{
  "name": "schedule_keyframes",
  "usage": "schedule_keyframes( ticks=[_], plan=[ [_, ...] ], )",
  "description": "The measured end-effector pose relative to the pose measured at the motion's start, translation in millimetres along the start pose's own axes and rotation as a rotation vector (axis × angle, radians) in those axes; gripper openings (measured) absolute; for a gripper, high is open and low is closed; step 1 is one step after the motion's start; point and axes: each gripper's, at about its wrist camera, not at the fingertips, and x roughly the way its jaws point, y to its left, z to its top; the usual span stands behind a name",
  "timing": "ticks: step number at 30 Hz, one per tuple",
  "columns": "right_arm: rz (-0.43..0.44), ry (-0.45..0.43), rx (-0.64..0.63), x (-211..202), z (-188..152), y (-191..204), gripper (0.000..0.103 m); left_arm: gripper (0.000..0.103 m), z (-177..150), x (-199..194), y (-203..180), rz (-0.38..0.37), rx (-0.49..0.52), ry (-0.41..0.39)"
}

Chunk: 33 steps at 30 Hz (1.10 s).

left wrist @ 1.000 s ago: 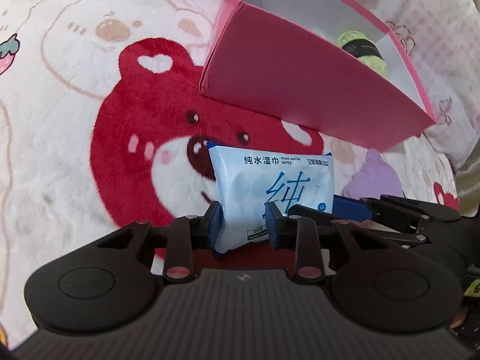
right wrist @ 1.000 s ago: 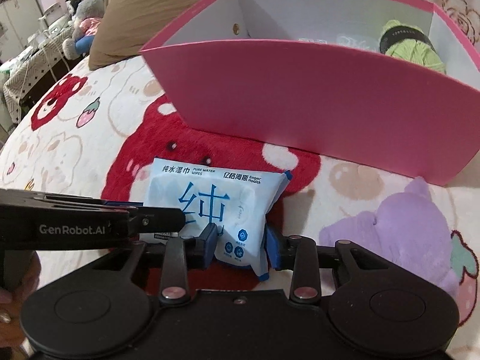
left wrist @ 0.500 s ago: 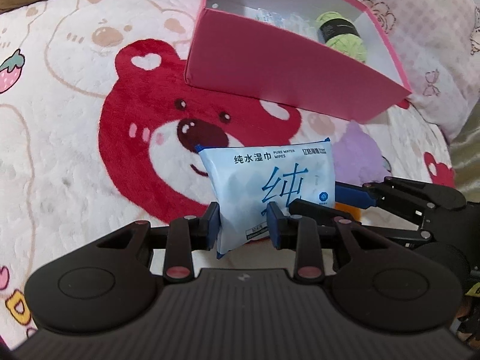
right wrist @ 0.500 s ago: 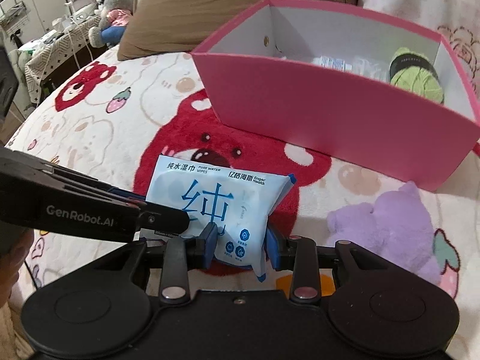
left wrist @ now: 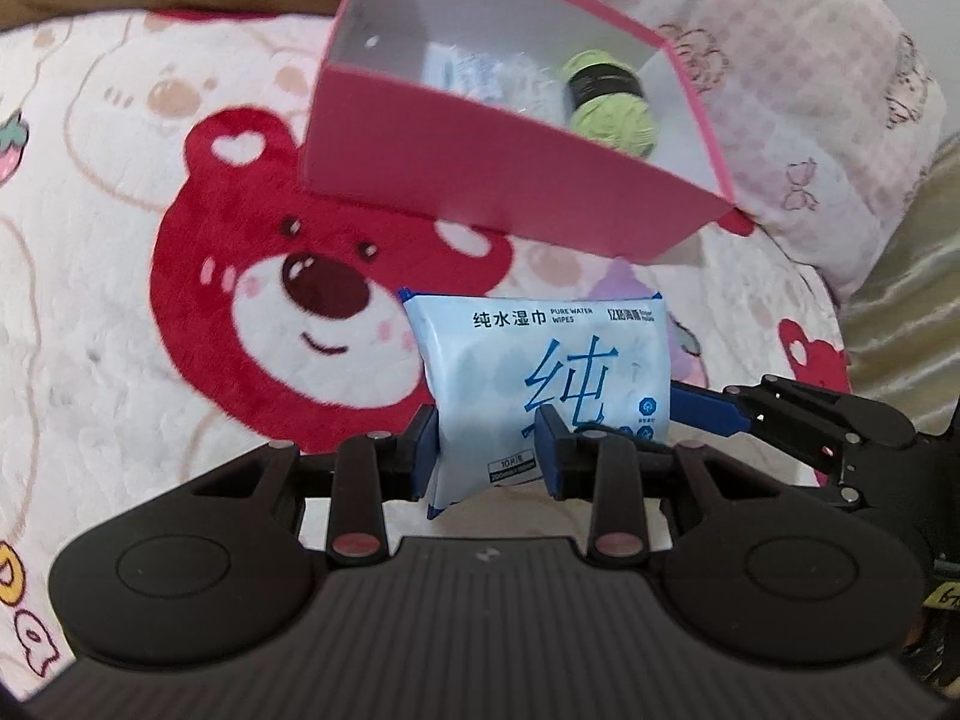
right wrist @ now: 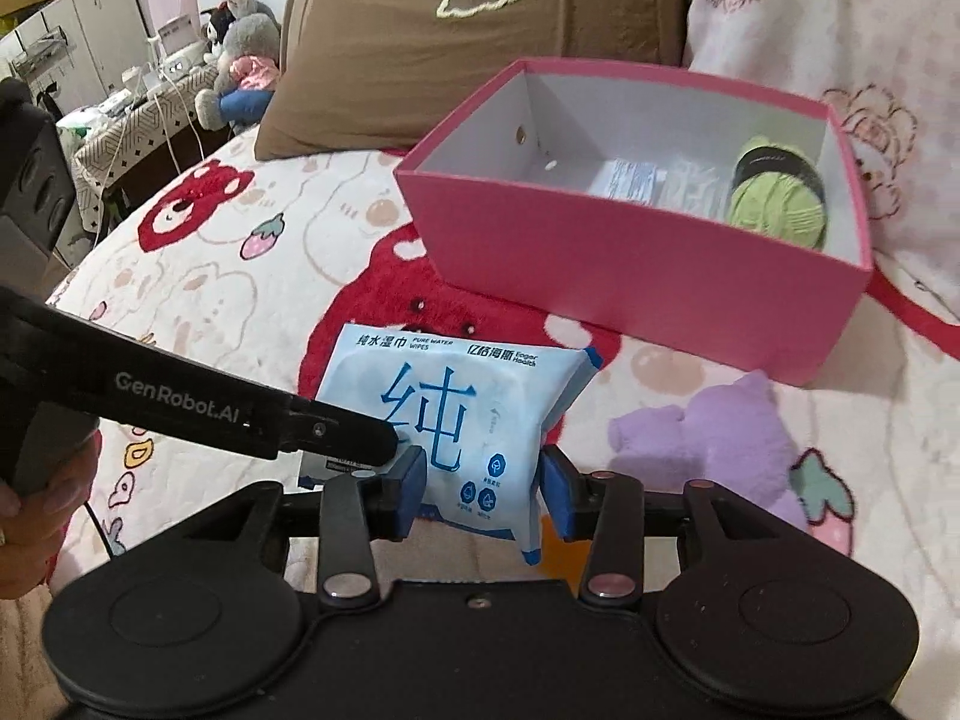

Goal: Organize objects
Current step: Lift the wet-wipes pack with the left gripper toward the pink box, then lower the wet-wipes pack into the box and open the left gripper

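- Left gripper (left wrist: 486,456) clamped on the lower left end of a pack of wet wipes (left wrist: 540,384), blue pads pressed against both sides of it.
- Right gripper (right wrist: 480,480) clamped on the other end of the same pack (right wrist: 450,420); both claws narrow, holding it together.
- Pack is light blue with a big blue Chinese character and "PURE WATER WIPES" print, held upright, lifted above the blanket (left wrist: 120,300).
- Blanket is plush, white with a big red bear face (left wrist: 288,300), strawberries and a purple figure (right wrist: 708,426).
- Pink box (right wrist: 630,264) sits on the blanket beyond the pack, open top, white inside, well apart from the pack.
- Inside the box: green yarn ball (right wrist: 780,198) with a black band at the right end, clear-wrapped packets (right wrist: 660,183) beside it, details blurred.
- Brown pillow (right wrist: 480,30) behind the box; pale pink patterned pillow (left wrist: 810,90) to the right of it.
- Plush toys (right wrist: 240,60) and a cluttered table far left in the right wrist view.
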Motion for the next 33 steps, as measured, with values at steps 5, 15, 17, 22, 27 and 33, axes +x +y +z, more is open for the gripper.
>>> schedule_keyframes(
  ticks=[5, 15, 17, 22, 27, 33],
  plan=[
    [0.004, -0.024, 0.015, -21.3, 0.6, -6.6, 0.054, 0.032, 6.4, -14.8, -26.8, 0.015, 0.051, -0.016],
    [0.022, -0.104, 0.041, -58.4, 17.9, -15.9, 0.066, 0.033, 27.8, -43.0, -60.5, 0.027, 0.093, -0.071],
    [0.035, -0.119, 0.041, -65.2, 22.8, -18.3, 0.067, 0.033, 31.2, -47.2, -64.8, 0.03, 0.107, -0.073],
    [0.032, -0.125, 0.015, -72.2, 33.8, -19.3, 0.073, 0.033, 47.2, -55.3, -68.1, -0.014, 0.09, -0.068],
    [0.038, -0.145, -0.031, -83.2, 55.9, -20.1, 0.074, 0.034, 62.1, -72.5, -71.5, -0.035, 0.087, -0.123],
    [0.052, -0.222, -0.08, -101.4, 82.8, -22.0, 0.075, 0.034, 84.6, -82.4, -74.1, -0.05, 0.102, -0.178]
  ],
)
